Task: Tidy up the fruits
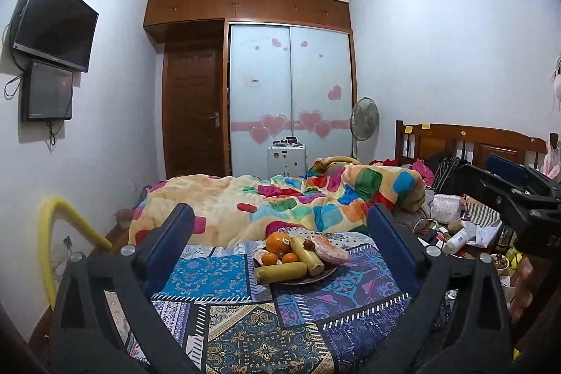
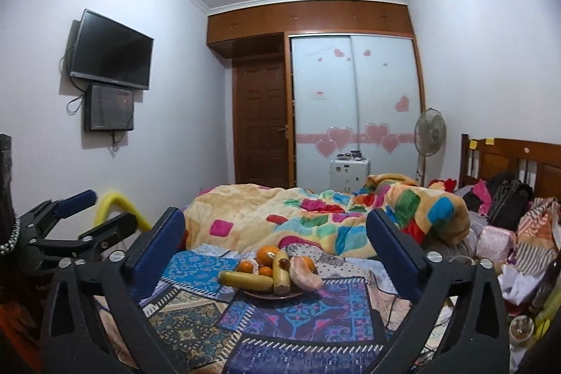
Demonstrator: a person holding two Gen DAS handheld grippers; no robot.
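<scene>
A dark plate point(image 1: 324, 276) of fruit sits on a patterned cloth on the bed. On it lie a big orange point(image 1: 277, 241), small tangerines point(image 1: 269, 258), two yellow banana pieces point(image 1: 282, 271), a dark date point(image 1: 308, 245) and a peeled pink pomelo piece point(image 1: 329, 253). The same plate point(image 2: 298, 295) shows in the right wrist view with the pomelo piece point(image 2: 304, 273) at its right. My left gripper point(image 1: 280, 223) is open and empty, held short of the plate. My right gripper point(image 2: 275, 226) is open and empty too, also short of the plate. Each gripper shows at the edge of the other's view.
A crumpled colourful blanket point(image 1: 280, 198) lies just behind the plate. Clutter of bags and bottles point(image 1: 452, 226) fills the bed's right side by the wooden headboard point(image 1: 470, 142). A yellow hose point(image 1: 52, 233) stands at the left wall. A fan point(image 1: 364, 120) and wardrobe stand at the back.
</scene>
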